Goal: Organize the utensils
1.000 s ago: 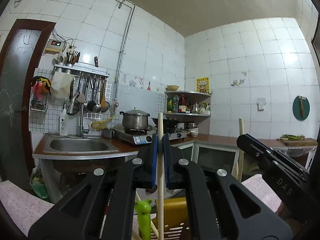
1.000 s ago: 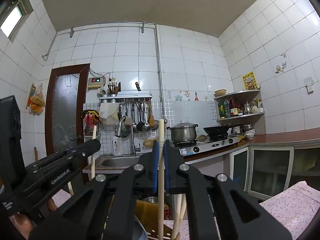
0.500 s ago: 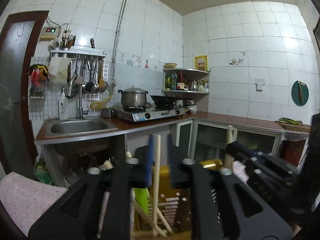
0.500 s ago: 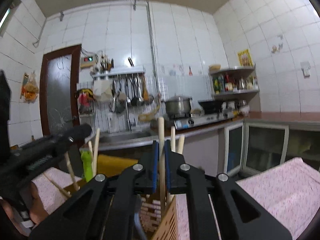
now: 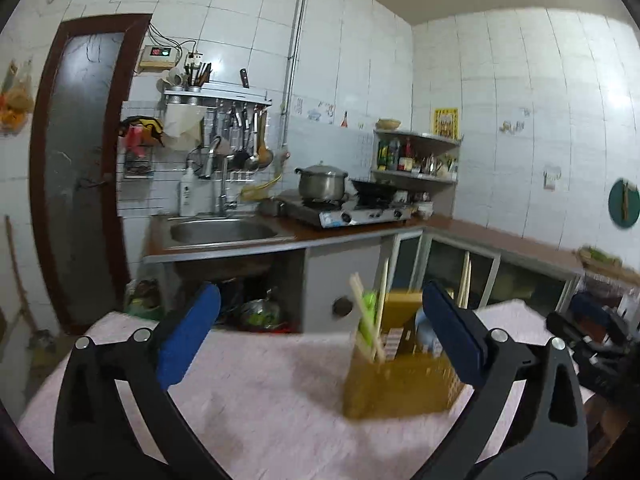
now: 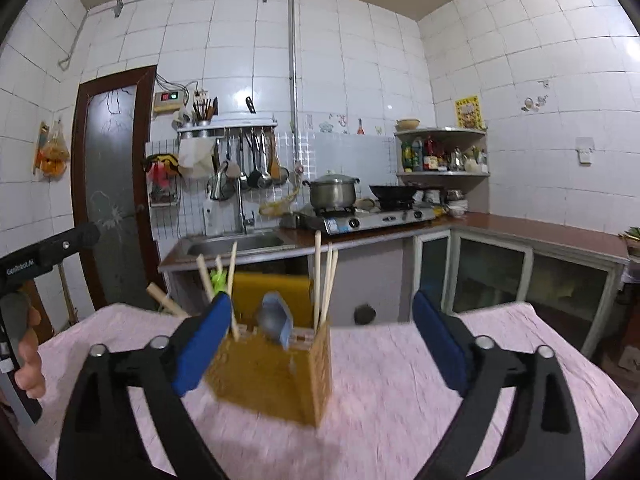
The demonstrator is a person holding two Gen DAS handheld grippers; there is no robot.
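Note:
A yellow utensil holder [image 5: 400, 380] [image 6: 276, 376] stands on the pink tablecloth [image 5: 260, 408] [image 6: 400, 392]. Several wooden chopsticks [image 5: 366, 326] [image 6: 326, 286] stand in it, with a green frog-topped utensil [image 5: 368, 312] [image 6: 218, 280] and a blue-grey spoon [image 6: 276, 320]. My left gripper [image 5: 320, 336] is open and empty, back from the holder, which sits toward its right finger. My right gripper [image 6: 320, 344] is open and empty, with the holder between and beyond its fingers. The left gripper also shows at the left edge of the right wrist view [image 6: 48, 252].
Behind the table are a counter with a sink [image 5: 222, 232], a gas stove with a pot [image 5: 322, 184] and a wok, a corner shelf [image 6: 442, 152], hanging ladles and a dark door [image 5: 76, 168].
Both grippers have opened and let go of their chopsticks, which now stand in the yellow holder. Both have pulled back and up from the holder.

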